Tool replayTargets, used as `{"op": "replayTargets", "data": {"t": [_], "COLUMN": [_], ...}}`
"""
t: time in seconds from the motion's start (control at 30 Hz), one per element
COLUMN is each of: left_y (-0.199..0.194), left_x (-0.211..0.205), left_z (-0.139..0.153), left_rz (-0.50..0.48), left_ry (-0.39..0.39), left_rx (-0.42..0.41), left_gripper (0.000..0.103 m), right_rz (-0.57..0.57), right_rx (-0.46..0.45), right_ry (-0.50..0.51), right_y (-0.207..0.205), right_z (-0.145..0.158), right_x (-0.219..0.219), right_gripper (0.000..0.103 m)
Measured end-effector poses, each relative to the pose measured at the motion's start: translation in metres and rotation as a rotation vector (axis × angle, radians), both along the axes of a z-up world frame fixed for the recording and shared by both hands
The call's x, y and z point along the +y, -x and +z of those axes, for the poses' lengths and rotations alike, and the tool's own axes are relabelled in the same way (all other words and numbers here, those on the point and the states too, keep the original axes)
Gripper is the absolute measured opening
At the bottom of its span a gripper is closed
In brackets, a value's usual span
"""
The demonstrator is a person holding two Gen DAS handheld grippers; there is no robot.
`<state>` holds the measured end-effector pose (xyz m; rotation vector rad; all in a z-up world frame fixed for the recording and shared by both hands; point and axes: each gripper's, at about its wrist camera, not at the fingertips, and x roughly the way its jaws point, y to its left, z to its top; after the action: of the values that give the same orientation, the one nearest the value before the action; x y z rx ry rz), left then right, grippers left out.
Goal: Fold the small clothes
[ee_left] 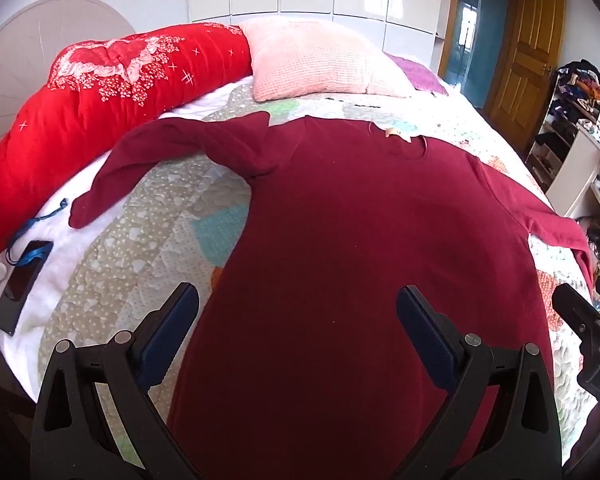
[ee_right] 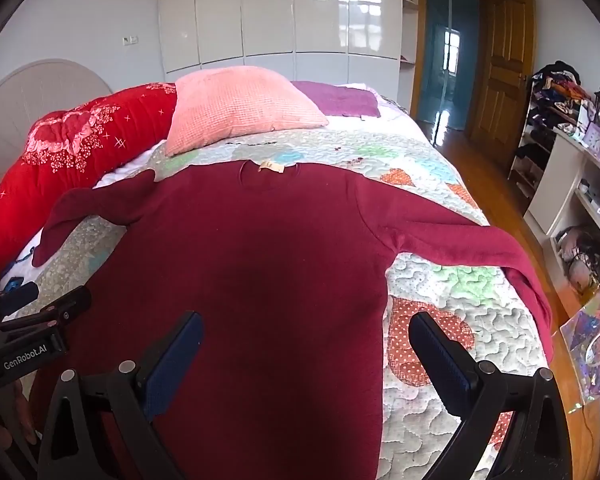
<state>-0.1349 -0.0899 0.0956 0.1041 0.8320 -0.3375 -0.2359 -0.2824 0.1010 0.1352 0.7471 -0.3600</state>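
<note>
Sweater [ee_left: 340,220], dark red, long-sleeved, is lying flat on the quilt [ee_left: 148,240] of the bed, collar pointing toward 12 o'clock, hem toward 6. Left tongs [ee_left: 298,328] are hanging open over the lower body of the sweater, gripping nothing. Right tongs [ee_right: 306,354] are hanging open too, straddling the sweater's right side edge, one finger over cloth, one over quilt.

Risks, as I'm judging them:
- Left sleeve [ee_left: 148,156] is lying bunched and twisted near the shoulder, at about 10 o'clock. Folding it in as it lies is probably going to trap a lump.
- Right sleeve [ee_right: 480,248] is trailing out toward 3 o'clock, and its cuff is hanging off the bed edge. That weight may be dragging the body sideways once a corner is lifted.
- Knit looks soft and thick, so a shallow pinch could be catching only the top layer or slipping off.
- Quilt is puckered, so tongs may be snagging it along with the hem.
- Phone [ee_left: 22,284] with a blue strap is sitting near the left sleeve cuff, at 9 o'clock. A swept sleeve could be knocking it.
- Pink pillow [ee_right: 240,108] is sitting just beyond the collar, limiting room at 12 o'clock.
</note>
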Motion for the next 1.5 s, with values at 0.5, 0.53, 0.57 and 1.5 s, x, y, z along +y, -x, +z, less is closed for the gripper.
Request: {"op": "replayTargets", "data": {"t": [0.5, 0.53, 0.57, 1.5], "left_y": [-0.005, -0.006, -0.006, -0.019], "left_x": [-0.005, -0.005, -0.005, 0.0], "left_z": [-0.015, -0.016, -0.017, -0.03], "left_rz": [-0.01, -0.009, -0.007, 0.013], "left_ry": [0.002, 0.003, 0.002, -0.022], "left_rx": [0.037, 0.039, 0.041, 0.037], "left_gripper": [0.1, 0.1, 0.1, 0.1], "right_rz": [-0.021, -0.022, -0.023, -0.021], "right_rx": [0.027, 0.029, 0.03, 0.042], "right_ry": [-0.024, -0.023, -0.024, -0.075], "right_y": [-0.007, -0.007, -0.008, -0.02], "right_z": [-0.013, -0.013, -0.014, -0.026], "right_x": [-0.01, -0.01, -0.01, -0.012], "right_gripper": [0.102, 0.102, 0.102, 0.102]}}
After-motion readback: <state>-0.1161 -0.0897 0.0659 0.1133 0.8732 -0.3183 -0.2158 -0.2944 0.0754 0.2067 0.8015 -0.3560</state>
